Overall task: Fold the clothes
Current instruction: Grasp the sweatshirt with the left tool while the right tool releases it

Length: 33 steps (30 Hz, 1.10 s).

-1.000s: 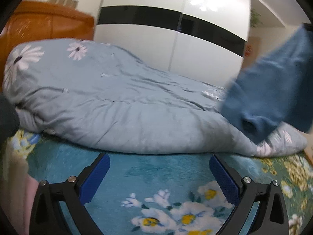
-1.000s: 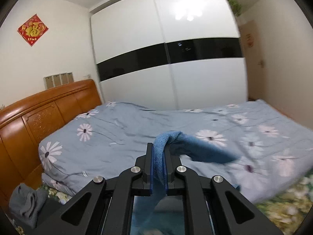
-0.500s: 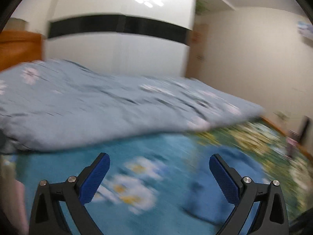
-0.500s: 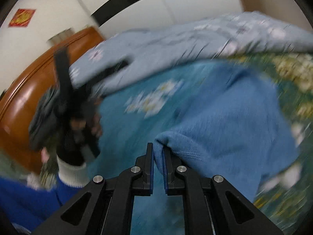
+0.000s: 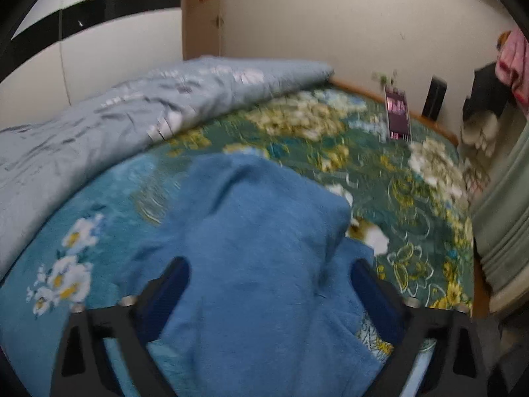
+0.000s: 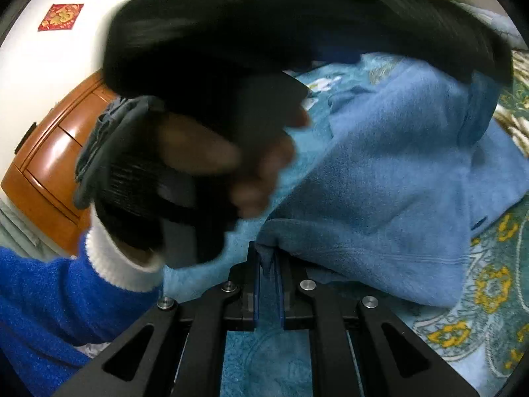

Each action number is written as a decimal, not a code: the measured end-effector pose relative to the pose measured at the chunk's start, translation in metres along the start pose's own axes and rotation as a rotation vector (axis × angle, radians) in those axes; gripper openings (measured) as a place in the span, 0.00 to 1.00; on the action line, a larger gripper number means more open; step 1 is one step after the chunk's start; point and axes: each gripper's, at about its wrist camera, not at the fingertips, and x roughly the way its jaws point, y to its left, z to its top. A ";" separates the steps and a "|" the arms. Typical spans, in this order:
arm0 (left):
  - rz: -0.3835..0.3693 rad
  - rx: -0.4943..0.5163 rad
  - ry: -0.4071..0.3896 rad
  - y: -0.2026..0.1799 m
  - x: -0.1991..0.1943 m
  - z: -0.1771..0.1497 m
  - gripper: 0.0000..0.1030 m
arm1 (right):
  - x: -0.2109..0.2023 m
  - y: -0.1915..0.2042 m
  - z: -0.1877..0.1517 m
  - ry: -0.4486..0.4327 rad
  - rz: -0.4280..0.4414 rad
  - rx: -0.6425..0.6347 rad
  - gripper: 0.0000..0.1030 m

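Observation:
A blue fleece garment (image 5: 264, 231) lies rumpled on the teal flowered bedspread (image 5: 99, 198). My left gripper (image 5: 269, 284) hovers over its near part. The jaws are closing, with the fleece lying between and under the blue pads (image 5: 172, 284), which are not pressing on it. In the right wrist view my right gripper (image 6: 267, 261) is shut on a folded edge of the same garment (image 6: 380, 182), low over the bed. A gloved hand (image 6: 185, 165) holding the blurred left gripper hides the upper left of that view.
A grey-blue daisy quilt (image 5: 115, 115) is heaped along the far side of the bed. A phone (image 5: 398, 115) stands upright near the far edge, and a green curtain (image 5: 502, 215) hangs at right. The wooden headboard (image 6: 56, 152) and a grey garment (image 6: 99, 132) are at left.
My right gripper has come down from the air to the bed, bringing the blue garment with it. The left gripper has swung right over the garment, and its jaws have narrowed.

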 end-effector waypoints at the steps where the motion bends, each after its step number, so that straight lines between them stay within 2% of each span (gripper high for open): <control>1: -0.002 -0.005 0.025 -0.004 0.006 0.000 0.67 | -0.002 0.000 -0.001 -0.004 -0.005 -0.002 0.08; 2: -0.005 -0.021 0.048 -0.002 0.011 0.000 0.49 | -0.003 0.000 -0.003 -0.007 -0.009 -0.003 0.08; 3: -0.018 -0.040 0.070 0.001 0.014 -0.001 0.37 | -0.004 0.000 -0.004 -0.010 -0.006 0.003 0.08; 4: -0.030 -0.059 0.086 0.004 0.015 -0.001 0.18 | -0.005 -0.001 -0.006 -0.012 -0.002 0.008 0.08; 5: -0.041 -0.079 0.086 0.007 0.013 -0.002 0.16 | -0.005 -0.002 -0.007 -0.014 -0.001 0.011 0.08; 7: -0.067 -0.117 0.067 0.013 0.001 0.002 0.14 | -0.007 -0.001 -0.009 -0.014 -0.004 0.007 0.11; 10: -0.090 -0.166 -0.008 0.026 -0.032 0.017 0.12 | -0.010 0.003 -0.012 -0.010 -0.051 -0.027 0.14; 12: -0.108 -0.176 -0.081 0.035 -0.061 0.032 0.11 | -0.018 0.005 -0.013 -0.023 -0.073 -0.038 0.28; 13: -0.119 -0.179 -0.121 0.039 -0.077 0.039 0.11 | -0.024 0.005 -0.014 -0.035 -0.080 -0.041 0.39; 14: -0.132 -0.180 -0.167 0.043 -0.095 0.048 0.11 | -0.032 0.005 -0.014 -0.052 -0.077 -0.040 0.43; 16: -0.164 -0.169 -0.283 0.050 -0.144 0.066 0.11 | -0.049 0.004 -0.013 -0.092 -0.075 -0.043 0.47; 20: -0.234 -0.116 -0.494 0.054 -0.229 0.094 0.11 | -0.086 -0.005 -0.009 -0.188 -0.134 -0.048 0.48; 23: -0.314 -0.070 -0.617 0.053 -0.285 0.106 0.11 | -0.104 -0.021 -0.002 -0.273 -0.169 -0.006 0.48; 25: -0.320 -0.020 -0.694 0.046 -0.321 0.112 0.11 | -0.127 -0.025 -0.001 -0.333 -0.193 0.029 0.48; 29: -0.352 0.075 -0.749 0.027 -0.368 0.126 0.11 | -0.162 -0.038 0.004 -0.433 -0.234 0.073 0.48; 33: -0.366 0.134 -0.692 0.003 -0.361 0.134 0.11 | -0.194 -0.049 0.004 -0.494 -0.227 0.110 0.48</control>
